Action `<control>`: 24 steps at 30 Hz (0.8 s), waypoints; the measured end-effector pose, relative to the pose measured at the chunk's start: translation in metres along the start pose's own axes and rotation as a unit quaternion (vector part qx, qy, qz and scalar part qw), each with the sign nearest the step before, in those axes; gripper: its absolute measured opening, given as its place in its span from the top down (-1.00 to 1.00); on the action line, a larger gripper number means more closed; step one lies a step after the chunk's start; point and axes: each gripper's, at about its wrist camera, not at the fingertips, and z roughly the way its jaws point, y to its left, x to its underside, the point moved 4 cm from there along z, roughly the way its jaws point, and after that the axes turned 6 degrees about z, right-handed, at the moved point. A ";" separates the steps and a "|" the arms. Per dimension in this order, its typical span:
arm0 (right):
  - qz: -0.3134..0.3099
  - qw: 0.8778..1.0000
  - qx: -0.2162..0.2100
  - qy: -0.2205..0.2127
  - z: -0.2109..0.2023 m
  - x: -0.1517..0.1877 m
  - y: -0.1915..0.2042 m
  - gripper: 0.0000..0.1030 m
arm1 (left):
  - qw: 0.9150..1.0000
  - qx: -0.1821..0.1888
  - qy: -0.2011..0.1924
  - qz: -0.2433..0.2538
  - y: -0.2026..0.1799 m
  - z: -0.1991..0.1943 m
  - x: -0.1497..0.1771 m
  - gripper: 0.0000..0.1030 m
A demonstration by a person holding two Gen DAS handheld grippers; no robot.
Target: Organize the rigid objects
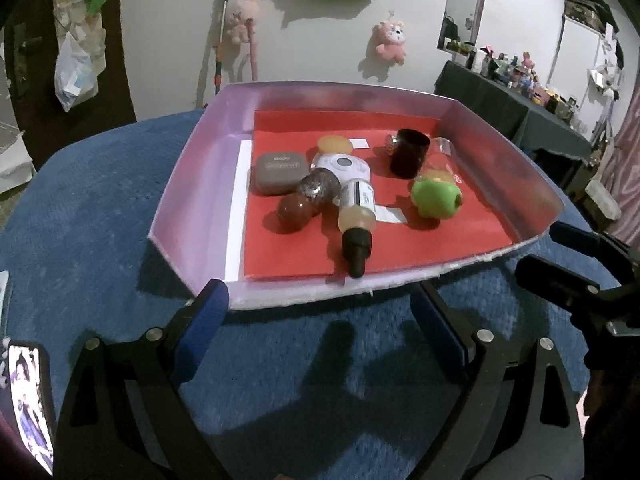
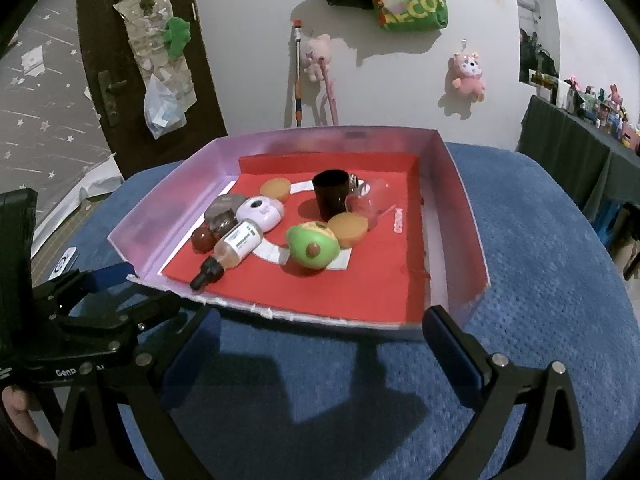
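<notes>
A lilac tray with a red floor holds several small things. A dropper bottle lies near its front edge. Beside it are a green toy, a black cup, a grey case, a white round case and a brown ball. My left gripper is open and empty just in front of the tray. My right gripper is open and empty at the tray's front edge.
The tray sits on a blue cloth-covered table. A phone lies at the left near edge. The right gripper shows at the right of the left wrist view. The left gripper shows at the left of the right wrist view.
</notes>
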 end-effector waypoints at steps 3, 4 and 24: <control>0.003 1.000 0.001 0.003 -0.004 0.006 -0.002 -1.00 | 1.000 0.021 0.003 -0.004 -0.003 -0.004 0.005 -0.81; 0.004 1.000 0.002 0.006 -0.004 0.009 -0.003 -1.00 | 1.000 0.029 0.006 -0.008 -0.004 -0.005 0.008 -0.81; -0.003 0.998 0.026 0.050 0.006 0.048 -0.009 -1.00 | 0.998 0.039 0.046 -0.015 -0.009 0.005 0.039 -0.81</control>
